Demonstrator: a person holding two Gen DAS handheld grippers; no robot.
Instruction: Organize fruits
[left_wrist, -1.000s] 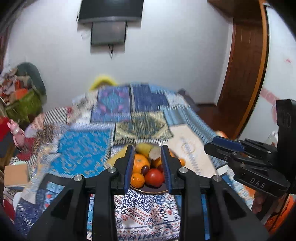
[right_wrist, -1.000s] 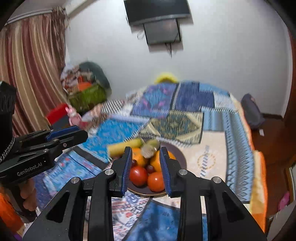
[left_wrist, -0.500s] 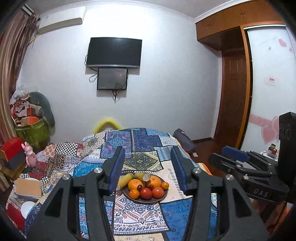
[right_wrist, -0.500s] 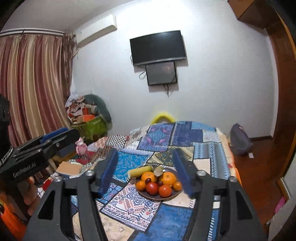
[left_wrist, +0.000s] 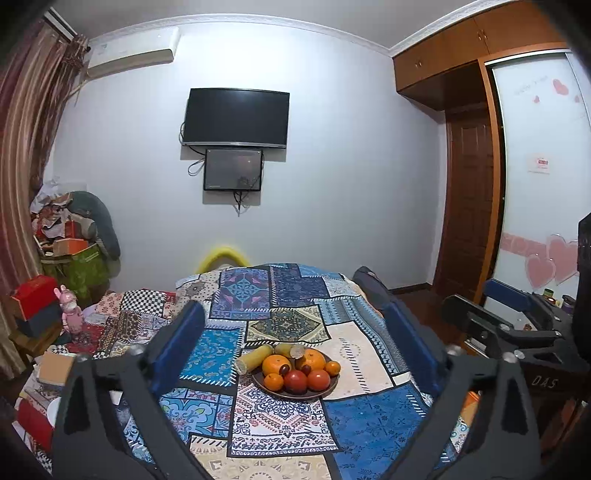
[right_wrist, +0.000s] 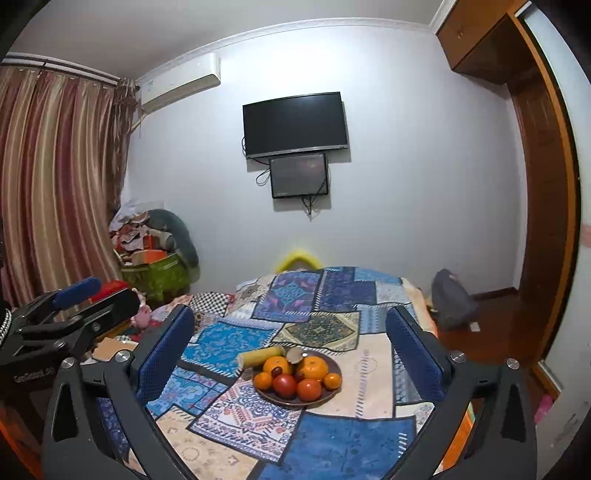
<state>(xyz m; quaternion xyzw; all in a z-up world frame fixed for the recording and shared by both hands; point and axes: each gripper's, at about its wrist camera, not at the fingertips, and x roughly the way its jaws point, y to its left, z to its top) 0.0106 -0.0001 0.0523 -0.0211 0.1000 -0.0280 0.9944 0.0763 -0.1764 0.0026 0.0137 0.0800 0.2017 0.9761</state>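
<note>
I hold both the left gripper (left_wrist: 293, 334) and right gripper (right_wrist: 290, 332) spread wide, grasping nothing. The round brown plate (left_wrist: 325, 392) of oranges and tomatoes sits on the patchwork-quilted bed (left_wrist: 365, 417).

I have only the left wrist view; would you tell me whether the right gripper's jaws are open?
Observer: Yes. In the right wrist view, the right gripper has its jaws wide apart and empty, framing the fruit plate.
Operator: What is the dark shape past the bed's right edge?
Observer: A grey bag on the wooden floor beside the bed's far right corner.
Operator: How does my gripper look from there?
Observer: The left gripper hovers at that view's left edge, well short of the plate, holding nothing.
</note>
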